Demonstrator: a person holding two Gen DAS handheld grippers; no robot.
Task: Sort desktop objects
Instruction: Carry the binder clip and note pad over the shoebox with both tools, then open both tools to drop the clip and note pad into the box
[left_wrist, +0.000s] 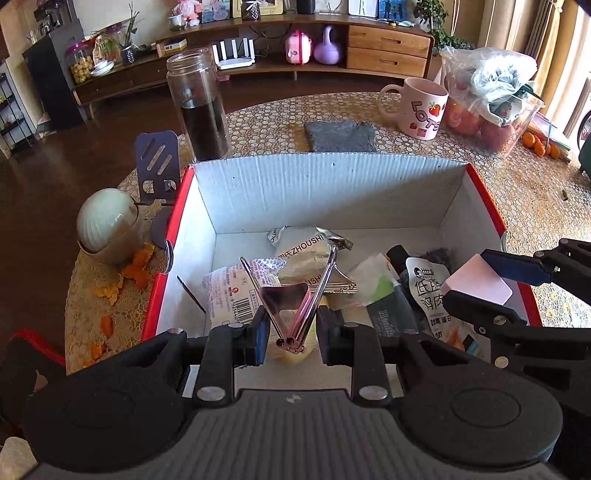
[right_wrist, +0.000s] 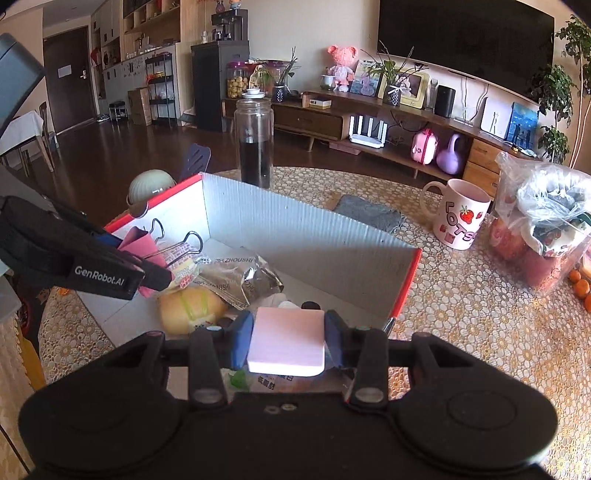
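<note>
A red-rimmed white cardboard box (left_wrist: 332, 184) sits on the table and holds several snack packets (left_wrist: 306, 254). My left gripper (left_wrist: 291, 332) is over the box's near side with its fingers close against a pink binder clip (left_wrist: 288, 306), wire handles pointing up. The clip also shows in the right wrist view (right_wrist: 142, 240). My right gripper (right_wrist: 288, 336) is shut on a pink sticky-note pad (right_wrist: 286, 339) above the box's right part; the pad also shows in the left wrist view (left_wrist: 476, 284). A yellow bun (right_wrist: 190, 306) lies in the box (right_wrist: 295, 225).
Behind the box stand a glass jar of dark liquid (left_wrist: 199, 107), a grey cloth (left_wrist: 340, 136), a strawberry mug (left_wrist: 417, 107) and a bag of fruit (left_wrist: 487, 107). Left of the box are a purple phone stand (left_wrist: 157, 166), a small lidded bin (left_wrist: 107, 225) and orange peel (left_wrist: 136, 266).
</note>
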